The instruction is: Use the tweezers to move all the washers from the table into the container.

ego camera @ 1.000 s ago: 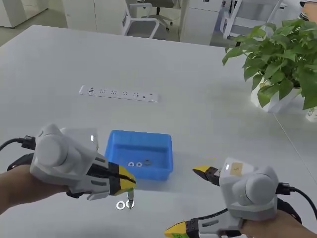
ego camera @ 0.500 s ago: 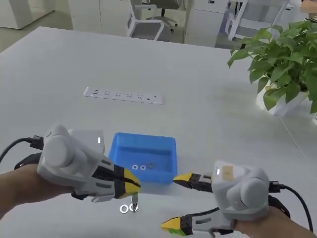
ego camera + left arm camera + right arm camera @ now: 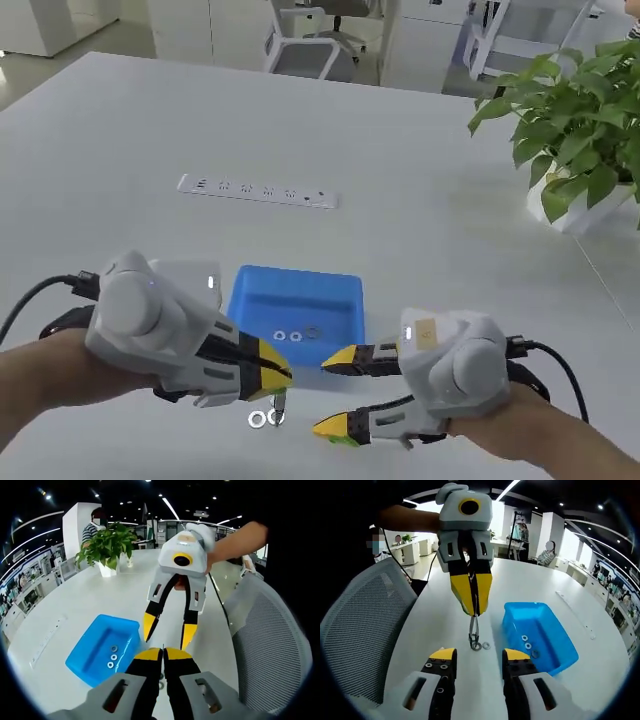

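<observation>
Tweezers (image 3: 474, 626) clamped in left gripper (image 3: 272, 368) jaws, tips pointing down at washers (image 3: 262, 419), lower centre of head view; container (image 3: 295, 295) just above them. Right gripper (image 3: 328, 394) jaws apart, empty.

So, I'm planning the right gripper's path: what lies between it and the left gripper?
Two washers on the table, with the tips of the tweezers at one; the left gripper holds the tweezers. The right gripper view shows this.
</observation>
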Motion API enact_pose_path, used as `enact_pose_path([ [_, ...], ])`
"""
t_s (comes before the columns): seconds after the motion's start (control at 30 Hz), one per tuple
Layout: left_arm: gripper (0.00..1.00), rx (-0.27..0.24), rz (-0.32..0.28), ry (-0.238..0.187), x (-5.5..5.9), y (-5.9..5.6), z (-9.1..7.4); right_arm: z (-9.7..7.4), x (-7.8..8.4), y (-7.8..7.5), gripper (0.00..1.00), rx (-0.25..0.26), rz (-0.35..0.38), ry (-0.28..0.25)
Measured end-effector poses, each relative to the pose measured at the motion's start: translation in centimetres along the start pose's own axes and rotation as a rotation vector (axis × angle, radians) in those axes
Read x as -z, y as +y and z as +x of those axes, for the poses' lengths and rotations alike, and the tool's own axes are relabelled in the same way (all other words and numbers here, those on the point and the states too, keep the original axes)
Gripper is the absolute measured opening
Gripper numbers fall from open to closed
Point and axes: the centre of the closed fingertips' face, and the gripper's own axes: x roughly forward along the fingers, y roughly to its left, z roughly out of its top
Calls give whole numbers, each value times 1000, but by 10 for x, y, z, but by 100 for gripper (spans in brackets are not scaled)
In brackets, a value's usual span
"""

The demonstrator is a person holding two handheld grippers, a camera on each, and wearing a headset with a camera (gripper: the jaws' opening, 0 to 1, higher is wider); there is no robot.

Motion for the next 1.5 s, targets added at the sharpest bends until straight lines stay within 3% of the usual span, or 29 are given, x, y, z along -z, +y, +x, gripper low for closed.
enact_pose_path([
  [0.33,5,-2,-4,0,0,-1,-1,19,0,8,22,-91,-47,25],
  [0.93,5,-3,-17,1,1,0,-3,43,-7,13,11,-187,-104,44],
  [1.23,5,-5,-21,4,3,1,-5,46,-5,14,10,-210,-139,61],
  [1.5,5,-2,-22,3,3,1,-5,46,-5,14,8,-214,-117,67],
])
